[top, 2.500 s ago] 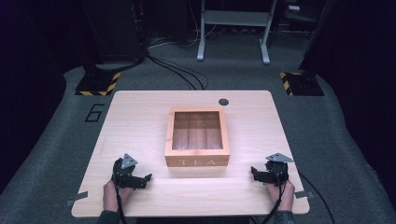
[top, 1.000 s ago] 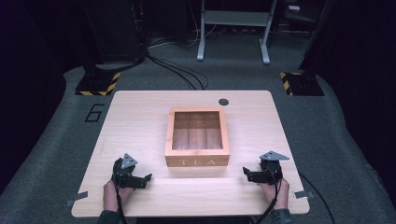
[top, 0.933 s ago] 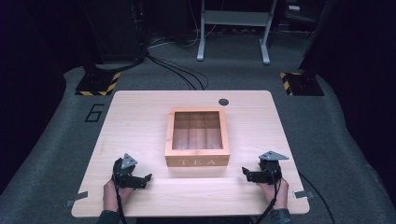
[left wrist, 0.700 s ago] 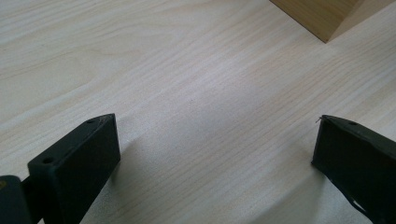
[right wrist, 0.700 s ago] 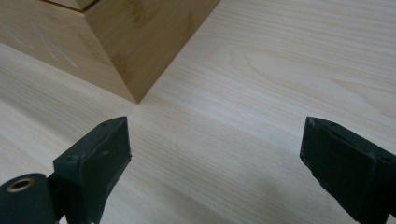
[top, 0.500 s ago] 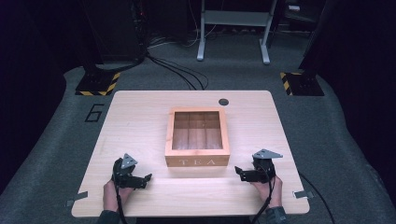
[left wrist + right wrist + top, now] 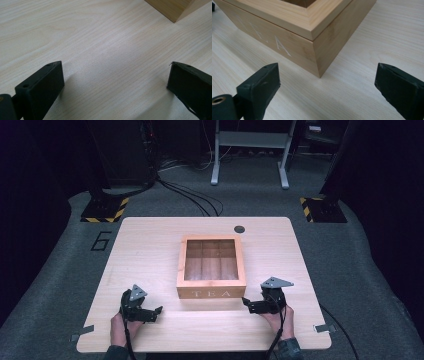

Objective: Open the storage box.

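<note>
A square wooden box lettered TEA on its front stands mid-table, its top showing dark inner compartments. My right gripper is open just off the box's front right corner, which stands between and beyond its jaws, apart from both. My left gripper rests open near the table's front left, nothing between its jaws; a corner of the box shows far ahead in the left gripper view.
The light wooden table has a small dark round cap near its far edge. Cables trail from both grippers off the front edge. Stands with yellow-black bases sit on the floor beyond.
My right gripper has slid left along the table toward the box's front right corner. The left gripper has stayed put.
</note>
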The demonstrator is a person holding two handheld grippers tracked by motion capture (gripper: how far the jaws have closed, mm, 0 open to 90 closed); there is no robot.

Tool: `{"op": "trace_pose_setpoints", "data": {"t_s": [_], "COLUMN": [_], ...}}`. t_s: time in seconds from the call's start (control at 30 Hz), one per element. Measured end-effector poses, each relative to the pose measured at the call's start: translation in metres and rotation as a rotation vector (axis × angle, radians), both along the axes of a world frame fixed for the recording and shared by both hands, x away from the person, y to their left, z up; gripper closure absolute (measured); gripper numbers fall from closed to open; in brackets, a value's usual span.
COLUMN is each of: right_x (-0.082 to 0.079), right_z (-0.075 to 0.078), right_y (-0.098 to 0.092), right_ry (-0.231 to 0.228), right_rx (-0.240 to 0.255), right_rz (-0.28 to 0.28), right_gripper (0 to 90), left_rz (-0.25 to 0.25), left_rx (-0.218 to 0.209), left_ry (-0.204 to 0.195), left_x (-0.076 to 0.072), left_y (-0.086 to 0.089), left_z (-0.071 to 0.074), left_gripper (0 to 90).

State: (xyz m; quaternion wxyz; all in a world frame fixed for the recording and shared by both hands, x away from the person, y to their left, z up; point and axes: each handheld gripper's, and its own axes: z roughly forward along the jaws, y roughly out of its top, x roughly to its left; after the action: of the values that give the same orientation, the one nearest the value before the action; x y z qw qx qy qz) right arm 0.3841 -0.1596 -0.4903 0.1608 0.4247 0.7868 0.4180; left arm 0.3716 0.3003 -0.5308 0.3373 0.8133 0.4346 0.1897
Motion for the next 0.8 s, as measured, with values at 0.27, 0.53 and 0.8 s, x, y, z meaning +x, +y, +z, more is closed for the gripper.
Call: {"op": "trace_pose_setpoints", "data": {"t_s": [0.27, 0.53, 0.8], "right_x": [0.0005, -0.0006, -0.0026], "right_z": [0.0028, 0.0048, 0.0060], "right_y": [0.0004, 0.0074, 0.0064], "right_ry": [-0.024, -0.044, -0.059], "right_rx": [0.026, 0.016, 0.014], "right_rz": [0.020, 0.040, 0.052], "right_gripper": [32.1, 73.7, 89.0], "left_rz": [0.000, 0.000, 0.000], "left_rx": [0.000, 0.000, 0.000], "left_ry": [0.000, 0.000, 0.000], "left_x": [0.0000, 0.0000, 0.0000], "left_y": [0.0000, 0.0000, 0.0000], "left_z": [0.0000, 0.0000, 0.0000], "left_gripper": [0.5, 0.5, 0.5]}}
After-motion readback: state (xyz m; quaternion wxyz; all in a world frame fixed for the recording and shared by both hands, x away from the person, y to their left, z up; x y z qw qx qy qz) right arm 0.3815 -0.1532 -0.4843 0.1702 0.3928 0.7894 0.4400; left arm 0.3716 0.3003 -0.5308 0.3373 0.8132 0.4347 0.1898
